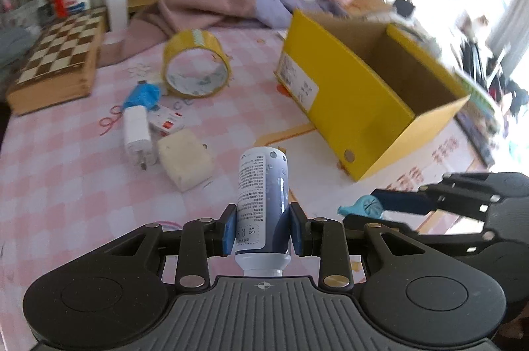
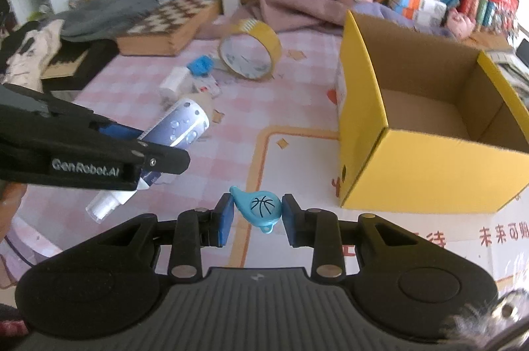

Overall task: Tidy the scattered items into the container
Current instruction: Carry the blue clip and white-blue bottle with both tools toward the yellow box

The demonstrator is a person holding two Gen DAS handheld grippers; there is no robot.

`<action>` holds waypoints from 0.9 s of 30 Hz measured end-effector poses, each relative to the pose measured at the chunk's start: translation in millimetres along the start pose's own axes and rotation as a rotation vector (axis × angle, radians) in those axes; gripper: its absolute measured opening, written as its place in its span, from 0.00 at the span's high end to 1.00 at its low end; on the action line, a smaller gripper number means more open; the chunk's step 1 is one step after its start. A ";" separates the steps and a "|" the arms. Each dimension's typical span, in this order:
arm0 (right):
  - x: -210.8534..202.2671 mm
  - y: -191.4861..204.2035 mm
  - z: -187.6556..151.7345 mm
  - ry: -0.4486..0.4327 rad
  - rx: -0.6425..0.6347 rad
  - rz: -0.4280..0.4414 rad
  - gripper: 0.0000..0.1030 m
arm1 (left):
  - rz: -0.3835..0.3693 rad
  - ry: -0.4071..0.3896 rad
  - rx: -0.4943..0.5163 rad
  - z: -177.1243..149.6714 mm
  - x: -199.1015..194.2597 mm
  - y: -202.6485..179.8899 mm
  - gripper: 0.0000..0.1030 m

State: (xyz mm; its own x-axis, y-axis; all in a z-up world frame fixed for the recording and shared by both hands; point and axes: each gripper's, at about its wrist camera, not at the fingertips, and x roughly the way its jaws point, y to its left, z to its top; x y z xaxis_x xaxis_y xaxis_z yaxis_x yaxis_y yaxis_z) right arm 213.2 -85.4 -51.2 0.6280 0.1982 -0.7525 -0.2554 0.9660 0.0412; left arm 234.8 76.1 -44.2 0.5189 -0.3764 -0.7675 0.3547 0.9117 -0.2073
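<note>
My left gripper (image 1: 263, 227) is shut on a white and blue spray bottle (image 1: 263, 198), held off the pink checked tablecloth (image 1: 66, 159); from the right wrist the same bottle (image 2: 178, 126) shows slanted in the black fingers. My right gripper (image 2: 257, 216) is shut on a small blue whistle (image 2: 259, 208) with a basketball print; in the left wrist view that whistle (image 1: 363, 207) sits at the fingers on the right. The open yellow cardboard box (image 2: 363, 132) stands to the right, its brown inside bare.
On the cloth lie a yellow tape roll (image 1: 195, 66), a white charger (image 1: 138, 136), a cream block (image 1: 185, 157), a small red-and-white box (image 1: 167, 121) and a blue packet (image 1: 142, 96). A chessboard box (image 1: 56, 66) sits far left. Books and pink cloth line the back.
</note>
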 end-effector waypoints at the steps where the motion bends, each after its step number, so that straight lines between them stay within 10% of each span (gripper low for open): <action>1: -5.0 1.2 -0.9 -0.010 -0.013 0.009 0.71 | 0.004 -0.010 -0.012 -1.4 -5.5 -2.1 0.70; 27: -112.8 -56.3 -94.5 -0.074 -0.050 0.062 0.71 | 0.064 -0.072 -0.099 -80.4 -61.6 -127.9 0.70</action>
State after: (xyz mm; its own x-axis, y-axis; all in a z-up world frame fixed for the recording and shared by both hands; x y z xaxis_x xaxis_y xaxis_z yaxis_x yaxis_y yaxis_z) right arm 87.3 -177.8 -30.8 0.6622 0.2706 -0.6987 -0.3301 0.9425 0.0520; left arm 94.9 -4.1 -19.2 0.5934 -0.3243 -0.7366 0.2422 0.9448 -0.2208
